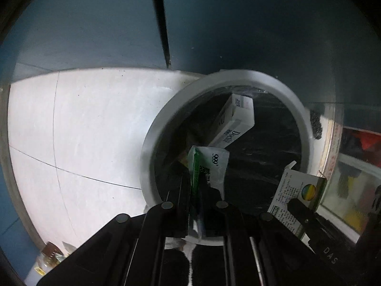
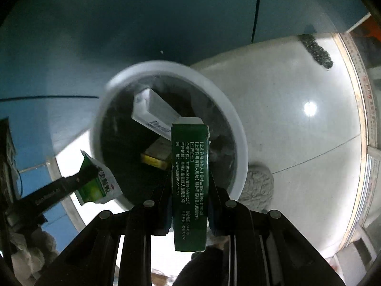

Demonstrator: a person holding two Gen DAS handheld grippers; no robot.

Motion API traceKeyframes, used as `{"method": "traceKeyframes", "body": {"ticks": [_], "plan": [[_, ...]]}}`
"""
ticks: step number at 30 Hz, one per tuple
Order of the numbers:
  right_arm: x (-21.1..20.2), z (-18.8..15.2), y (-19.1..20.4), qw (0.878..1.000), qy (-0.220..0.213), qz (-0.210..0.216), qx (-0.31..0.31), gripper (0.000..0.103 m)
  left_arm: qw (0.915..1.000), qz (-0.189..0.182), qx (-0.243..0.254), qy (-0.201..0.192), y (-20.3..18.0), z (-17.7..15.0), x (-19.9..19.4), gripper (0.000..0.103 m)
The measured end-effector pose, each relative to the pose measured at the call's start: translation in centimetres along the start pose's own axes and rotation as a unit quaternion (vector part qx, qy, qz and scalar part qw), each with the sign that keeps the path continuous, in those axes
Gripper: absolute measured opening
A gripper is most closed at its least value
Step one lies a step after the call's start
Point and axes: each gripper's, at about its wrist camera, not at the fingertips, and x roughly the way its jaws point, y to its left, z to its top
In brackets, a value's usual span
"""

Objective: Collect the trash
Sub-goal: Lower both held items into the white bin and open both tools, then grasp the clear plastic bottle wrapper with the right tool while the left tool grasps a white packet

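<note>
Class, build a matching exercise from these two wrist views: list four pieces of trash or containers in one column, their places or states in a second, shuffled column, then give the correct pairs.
Column 1
1. green sachet
2. green carton
3. white Doctor box
4. yellow box

Column 2
A. lying low in the bin, under the white box
B. clamped in the right gripper
C. leaning inside the bin, near the top
D. clamped in the left gripper

Pairs: 1-D, 2-B, 3-C, 4-A
</note>
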Motion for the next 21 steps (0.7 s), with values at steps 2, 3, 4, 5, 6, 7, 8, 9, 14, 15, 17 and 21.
{"method": "traceKeyframes", "body": {"ticks": [2, 3, 4, 5, 6, 7, 8, 9, 14, 15, 17, 21], "plan": [[0.8, 0.0, 0.1, 1.0, 0.005, -0.012, -0.009, 0.025, 0.9999, -0.01, 0.009, -0.001, -0.4, -0.3, -0.3, 0.01], [1.0, 0.1, 0.1, 1.0, 0.008, -0.013, -0.009, 0.025, 0.9998, -0.014, 0.011, -0.001, -0.5, -0.4, -0.6, 0.012], [0.9, 0.2, 0.0, 1.0, 0.011, -0.015, -0.01, 0.025, 0.9998, -0.013, 0.011, -0.005, -0.5, -0.7, -1.1, 0.015], [0.7, 0.2, 0.1, 1.0, 0.011, -0.015, -0.01, 0.034, 0.9999, -0.007, 0.013, -0.008, -0.3, -0.7, -1.4, 0.022], [0.4, 0.1, 0.2, 1.0, 0.011, -0.016, -0.013, 0.043, 0.9997, 0.002, 0.018, -0.014, -0.4, -1.0, -2.0, 0.046], [0.0, 0.0, 0.4, 1.0, 0.008, -0.017, -0.015, 0.061, 0.9995, 0.01, 0.022, -0.022, -0.4, -1.4, -2.5, 0.07], [-0.6, -0.2, 0.4, 1.0, 0.004, -0.019, -0.016, 0.072, 0.999, 0.018, 0.025, -0.031, -0.4, -1.7, -3.2, 0.078], [-1.3, -0.4, 0.6, 0.999, -0.002, -0.027, -0.021, 0.076, 0.9983, 0.029, 0.03, -0.041, -0.4, -2.3, -3.9, 0.083], [-4.1, -1.4, 1.2, 0.997, -0.017, -0.063, -0.043, 0.103, 0.9976, 0.043, 0.035, -0.042, 0.5, -4.6, -6.0, 0.103], [-4.7, -1.6, 1.4, 0.997, -0.019, -0.064, -0.048, 0.103, 0.9971, 0.051, 0.037, -0.042, 0.6, -5.1, -6.4, 0.103], [-5.6, -2.0, 1.8, 0.996, -0.02, -0.069, -0.059, 0.103, 0.9958, 0.067, 0.039, -0.049, 0.5, -6.0, -7.4, 0.103], [-7.6, -3.0, 2.8, 0.995, -0.024, -0.065, -0.072, 0.103, 0.995, 0.073, 0.027, -0.063, 1.0, -7.5, -9.9, 0.103]]}}
